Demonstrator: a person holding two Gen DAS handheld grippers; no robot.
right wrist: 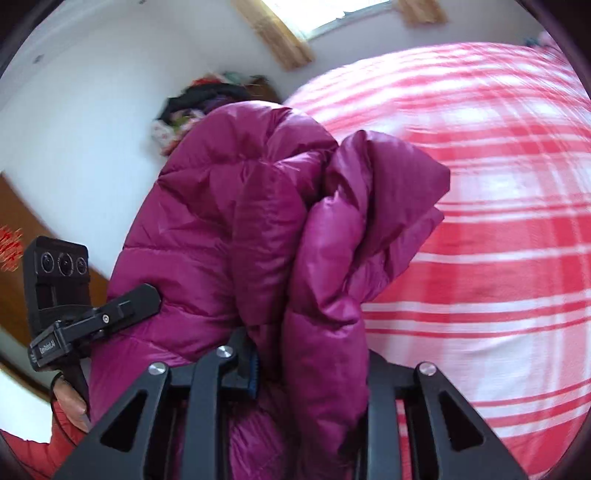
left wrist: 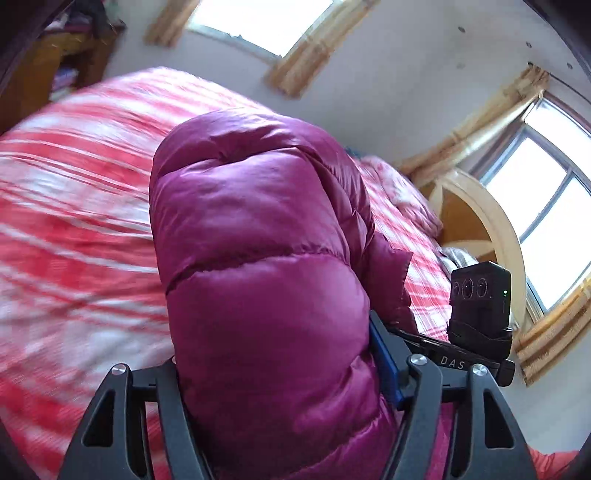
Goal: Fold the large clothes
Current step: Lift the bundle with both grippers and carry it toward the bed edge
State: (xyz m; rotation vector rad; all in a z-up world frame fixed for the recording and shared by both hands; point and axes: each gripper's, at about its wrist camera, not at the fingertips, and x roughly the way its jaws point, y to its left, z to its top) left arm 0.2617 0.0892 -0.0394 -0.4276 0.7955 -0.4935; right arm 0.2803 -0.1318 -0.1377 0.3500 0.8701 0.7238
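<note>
Left wrist view: our left gripper (left wrist: pixel 275 373) is clenched on the magenta puffer jacket (left wrist: pixel 258 236), which bulges ahead of it above the plaid bed (left wrist: pixel 74 206); right wrist view: our right gripper (right wrist: pixel 306 365) likewise grasps bunched jacket folds, bed to its right.

One magenta puffer jacket (left wrist: pixel 258 236). One red-and-white plaid bed cover (left wrist: pixel 74 206). Two grippers: left (left wrist: pixel 288 373), right (right wrist: pixel 310 369). Two windows (left wrist: pixel 258 22), far and right. One clothes pile (right wrist: pixel 199 99), far left.
</note>
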